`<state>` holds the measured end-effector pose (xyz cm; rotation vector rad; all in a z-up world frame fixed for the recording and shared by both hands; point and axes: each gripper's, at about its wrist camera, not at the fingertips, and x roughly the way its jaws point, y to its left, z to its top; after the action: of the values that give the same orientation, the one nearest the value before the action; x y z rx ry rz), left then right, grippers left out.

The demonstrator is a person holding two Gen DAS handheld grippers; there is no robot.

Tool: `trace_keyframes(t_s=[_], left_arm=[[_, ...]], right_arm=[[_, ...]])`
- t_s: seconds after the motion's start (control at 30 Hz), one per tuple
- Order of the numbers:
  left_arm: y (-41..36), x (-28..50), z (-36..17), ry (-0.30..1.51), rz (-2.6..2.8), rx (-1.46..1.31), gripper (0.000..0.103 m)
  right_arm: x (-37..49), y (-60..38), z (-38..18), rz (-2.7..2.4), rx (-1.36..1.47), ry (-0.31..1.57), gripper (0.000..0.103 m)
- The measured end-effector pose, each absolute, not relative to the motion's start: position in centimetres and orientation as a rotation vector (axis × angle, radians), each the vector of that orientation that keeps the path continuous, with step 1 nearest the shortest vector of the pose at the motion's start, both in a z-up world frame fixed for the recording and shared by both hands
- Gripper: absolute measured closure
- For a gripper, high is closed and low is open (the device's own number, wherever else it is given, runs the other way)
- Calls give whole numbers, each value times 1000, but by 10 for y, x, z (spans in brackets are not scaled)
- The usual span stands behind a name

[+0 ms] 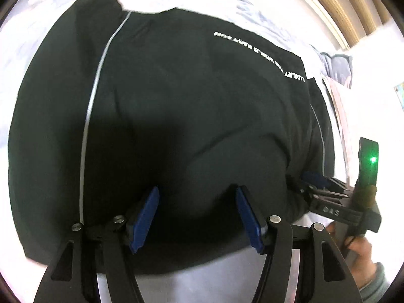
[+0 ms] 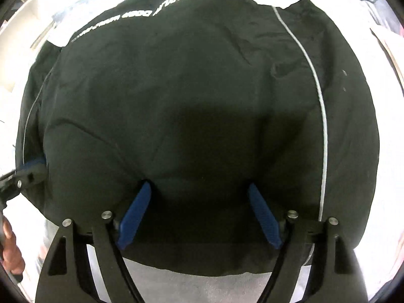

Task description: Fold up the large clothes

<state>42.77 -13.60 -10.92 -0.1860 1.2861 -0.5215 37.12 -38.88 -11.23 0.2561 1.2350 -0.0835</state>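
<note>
Jacket [image 1: 181, 116] fabric lies directly ahead of both hand-held grippers, its near hem passing under their fingers. The left hand-held gripper [image 1: 197, 202] is spread wide, blue pads resting on the cloth and pinching nothing; the right hand-held gripper [image 2: 199, 199] is likewise wide open on the hem. They sit side by side along that hem, the right one's tip visible off to the left one's right. Outward, the black garment stretches away from both, white piping running lengthwise, lettering at the far end, on a pale bed [image 2: 217, 287]. Neither seems nearer; likely both grasp the hem together.
</note>
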Motion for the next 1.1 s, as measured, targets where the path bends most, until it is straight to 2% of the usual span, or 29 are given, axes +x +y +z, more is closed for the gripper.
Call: trace_keyframes(t_s=[0.23, 0.37, 0.63, 0.87, 1.1], left_arm=[[-88, 398, -111, 1339, -588, -286, 39], [-38, 400, -81, 1256, -481, -343, 39], [6, 440, -39, 1125, -358, -370, 38], [14, 497, -63, 1201, -339, -384, 38], [5, 534, -113, 1307, -415, -476, 38]], right_arm=[[330, -391, -114, -84, 346, 1269, 17], [305, -405, -105, -57, 441, 1302, 17], [312, -484, -45, -163, 467, 1148, 17], [335, -564, -33, -241, 485, 1105, 17], [366, -580, -73, -146, 537, 1106, 17]])
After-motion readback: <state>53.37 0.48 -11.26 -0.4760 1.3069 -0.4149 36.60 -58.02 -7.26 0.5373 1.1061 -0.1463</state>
